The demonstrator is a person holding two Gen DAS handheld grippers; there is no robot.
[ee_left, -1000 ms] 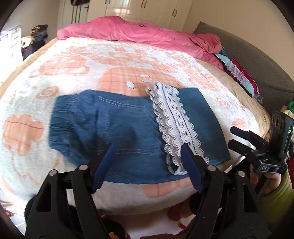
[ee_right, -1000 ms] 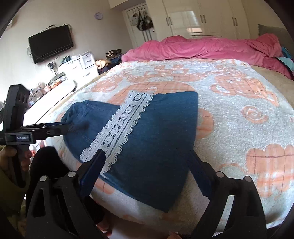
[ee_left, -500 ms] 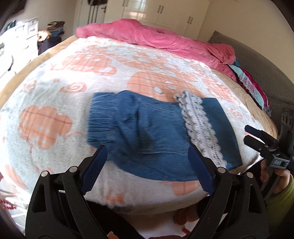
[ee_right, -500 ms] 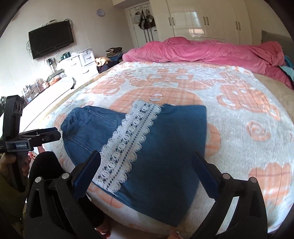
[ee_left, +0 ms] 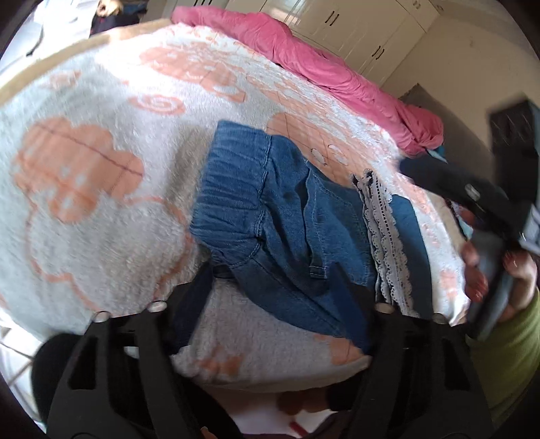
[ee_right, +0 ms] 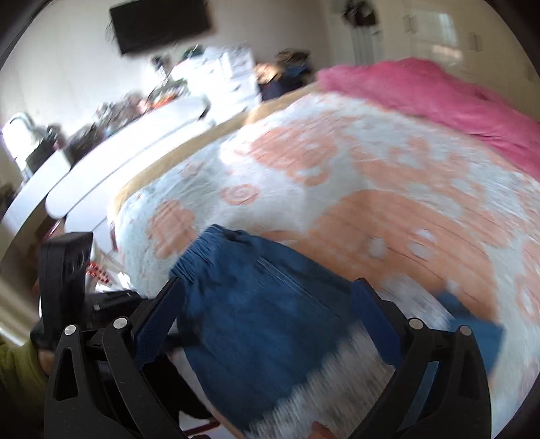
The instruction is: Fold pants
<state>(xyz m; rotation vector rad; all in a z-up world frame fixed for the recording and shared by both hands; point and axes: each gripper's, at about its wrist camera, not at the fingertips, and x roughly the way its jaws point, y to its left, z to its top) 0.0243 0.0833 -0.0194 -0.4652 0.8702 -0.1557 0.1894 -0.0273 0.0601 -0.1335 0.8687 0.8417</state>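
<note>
The blue denim pants [ee_left: 290, 216] lie folded on the peach-and-white blanket [ee_left: 101, 209], elastic waistband to the left and a white lace band [ee_left: 384, 236] to the right. My left gripper [ee_left: 273, 270] sits low at the near waistband corner. Its jaws are closing with the pants' near edge between the fingers, and I see no firm pinch. My right gripper [ee_right: 268, 282] is wide open above the waistband half of the pants [ee_right: 256, 304], holding nothing. It also appears as a blurred black shape, the right gripper [ee_left: 472, 199], held by a hand in a green sleeve.
A pink duvet [ee_left: 320, 64] is piled along the far side of the bed, with white wardrobes [ee_left: 354, 23] behind it. A wall television [ee_right: 162, 23] and a cluttered white dresser [ee_right: 216, 77] stand to the left. The bed's near edge drops away just below the pants.
The left gripper has moved in and down on the waistband corner, and its jaws have narrowed. The right gripper has swung fast to the left, from the lace end to the waistband half, still wide open.
</note>
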